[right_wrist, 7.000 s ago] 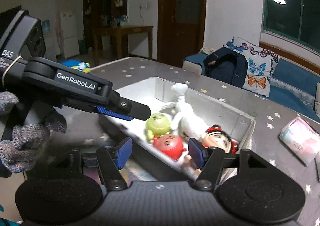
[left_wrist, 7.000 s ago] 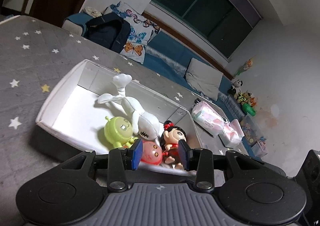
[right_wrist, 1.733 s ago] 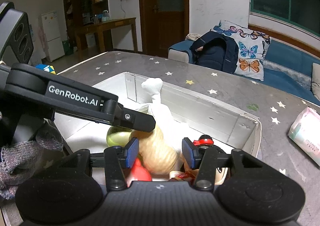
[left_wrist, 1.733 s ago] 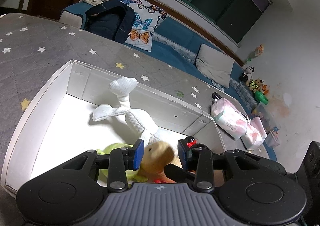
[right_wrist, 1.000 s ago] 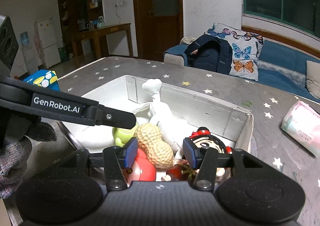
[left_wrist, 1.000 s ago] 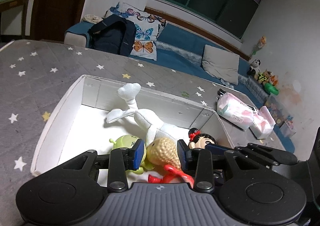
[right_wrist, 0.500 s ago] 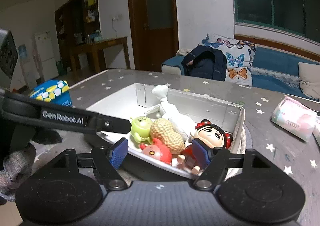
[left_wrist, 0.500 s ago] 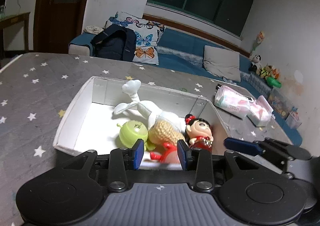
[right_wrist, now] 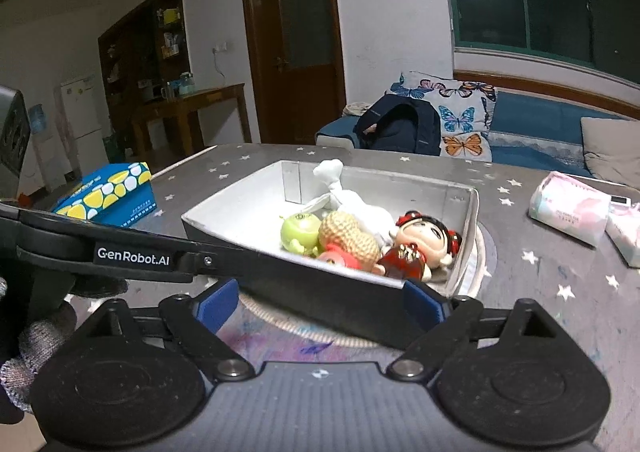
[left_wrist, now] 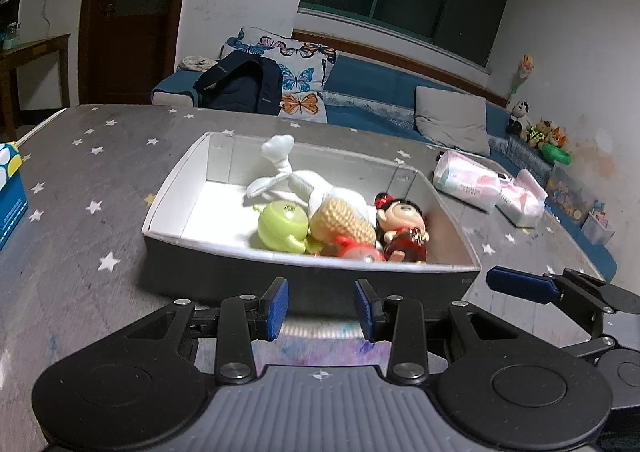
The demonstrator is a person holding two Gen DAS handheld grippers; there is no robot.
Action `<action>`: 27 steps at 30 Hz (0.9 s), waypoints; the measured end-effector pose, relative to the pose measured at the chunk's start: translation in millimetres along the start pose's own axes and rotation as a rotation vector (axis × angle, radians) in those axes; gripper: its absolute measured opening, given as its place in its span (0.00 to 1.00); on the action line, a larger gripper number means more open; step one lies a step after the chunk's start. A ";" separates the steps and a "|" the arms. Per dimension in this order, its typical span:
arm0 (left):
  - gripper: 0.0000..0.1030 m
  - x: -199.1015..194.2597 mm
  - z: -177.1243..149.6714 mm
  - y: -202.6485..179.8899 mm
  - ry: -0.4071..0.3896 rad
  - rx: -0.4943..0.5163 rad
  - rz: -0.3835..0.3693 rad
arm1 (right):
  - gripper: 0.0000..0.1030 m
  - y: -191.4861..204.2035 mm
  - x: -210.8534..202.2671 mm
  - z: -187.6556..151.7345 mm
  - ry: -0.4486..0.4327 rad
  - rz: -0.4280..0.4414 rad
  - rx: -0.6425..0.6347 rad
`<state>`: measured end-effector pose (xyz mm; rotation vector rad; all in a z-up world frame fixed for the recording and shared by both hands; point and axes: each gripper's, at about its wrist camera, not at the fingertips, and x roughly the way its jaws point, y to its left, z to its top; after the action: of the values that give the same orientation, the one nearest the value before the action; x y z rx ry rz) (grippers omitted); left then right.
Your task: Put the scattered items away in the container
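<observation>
1. Grey, star-printed cloth covers the bench (left_wrist: 80,180), which carries everything; a sofa (left_wrist: 360,92) with butterfly cushions lines the far wall under a dark window, and a wooden door stands at far left.
2. White inside and dark outside, the container (left_wrist: 168,192) sits mid-bench, just beyond both tools, its long axis running from near right to far left in the left wrist view.
3. Inside it, crowded to the near right end, lie a white plush (left_wrist: 304,184), a knitted peanut (left_wrist: 340,222), a green alien toy (left_wrist: 280,226), a red-dressed doll (left_wrist: 400,220) and a small red figure (left_wrist: 358,252).
4. Left tool (left_wrist: 320,308): jaws apart with nothing between them, hanging just short of the container's near wall.
5. Right tool (right_wrist: 320,300): jaws have just been opening and stand wide, nothing between the pads, its tips at the container's near right corner.
6. Off the container, tissue packs (left_wrist: 468,184) lie at far right, closer to the right tool; a blue patterned box (right_wrist: 108,192) sits at far left, closer to the left tool.
7. Judging by this, the toys are tidied; whether the packs or the box count as scattered items I cannot tell.
</observation>
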<state>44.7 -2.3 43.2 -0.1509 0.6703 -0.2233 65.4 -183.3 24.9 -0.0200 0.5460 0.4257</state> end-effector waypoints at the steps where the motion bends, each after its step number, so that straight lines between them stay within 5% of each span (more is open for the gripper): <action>1: 0.37 -1.3 -2.6 0.5 0.001 0.000 0.005 | 0.90 1.5 -0.7 -2.8 0.003 -0.005 -0.001; 7: 0.37 -5.1 -16.6 4.0 0.000 -0.005 0.032 | 0.98 5.9 -0.4 -16.4 0.027 -0.021 0.022; 27: 0.37 -7.0 -45.1 -4.7 0.019 0.031 0.067 | 1.00 7.3 -1.1 -37.8 0.074 -0.085 0.050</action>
<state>10.2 -8.1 13.5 -0.0963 0.6898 -0.1707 42.7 -181.9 -6.3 -0.0105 0.6259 0.3292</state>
